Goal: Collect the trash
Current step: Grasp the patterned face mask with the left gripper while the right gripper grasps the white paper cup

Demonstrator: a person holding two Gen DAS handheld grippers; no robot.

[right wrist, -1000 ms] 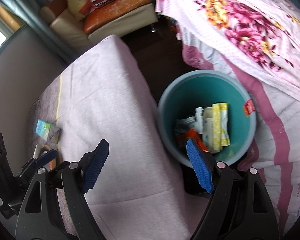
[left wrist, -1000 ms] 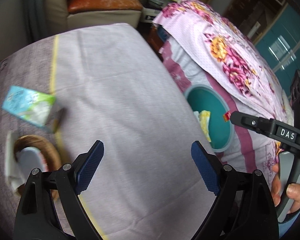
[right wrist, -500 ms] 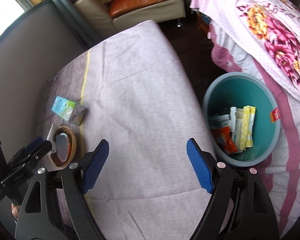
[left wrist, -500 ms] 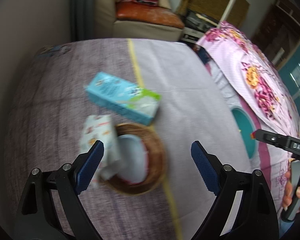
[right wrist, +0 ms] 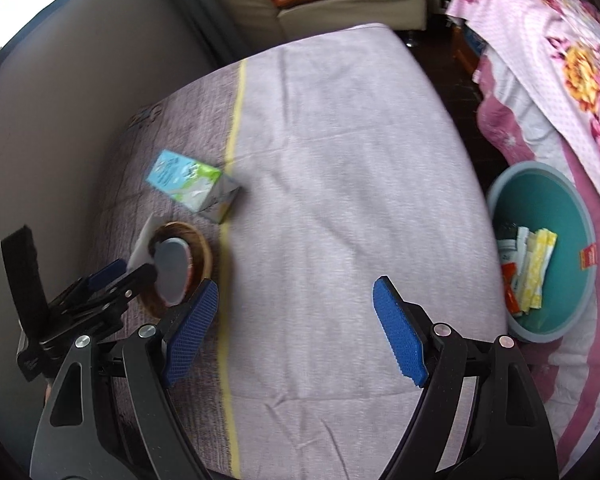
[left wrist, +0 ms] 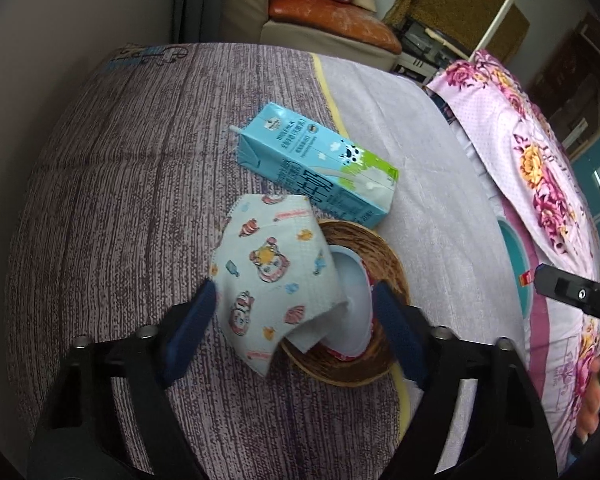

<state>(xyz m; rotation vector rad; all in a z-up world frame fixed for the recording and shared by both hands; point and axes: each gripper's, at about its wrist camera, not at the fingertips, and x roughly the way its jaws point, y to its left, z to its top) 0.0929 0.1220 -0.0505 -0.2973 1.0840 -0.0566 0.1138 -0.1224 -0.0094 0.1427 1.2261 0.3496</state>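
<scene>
Left gripper (left wrist: 296,332) is spread wide, fingers straddling a printed face mask (left wrist: 274,280) that lies half over a woven basket (left wrist: 384,256); nothing pinched. Inside the basket sits a pale lid-like piece (left wrist: 354,280), what it is I cannot tell. Just beyond, touching the basket's far rim, a blue milk carton (left wrist: 320,168) lies on its side on the tablecloth (left wrist: 100,200). Over to the right gripper (right wrist: 296,328): also released, wide apart, empty, hovering above the bare cloth. Off the table's right edge, low beside the floral bedspread (right wrist: 560,52), the teal trash bin (right wrist: 580,200) holds yellow and white wrappers (right wrist: 536,268).
</scene>
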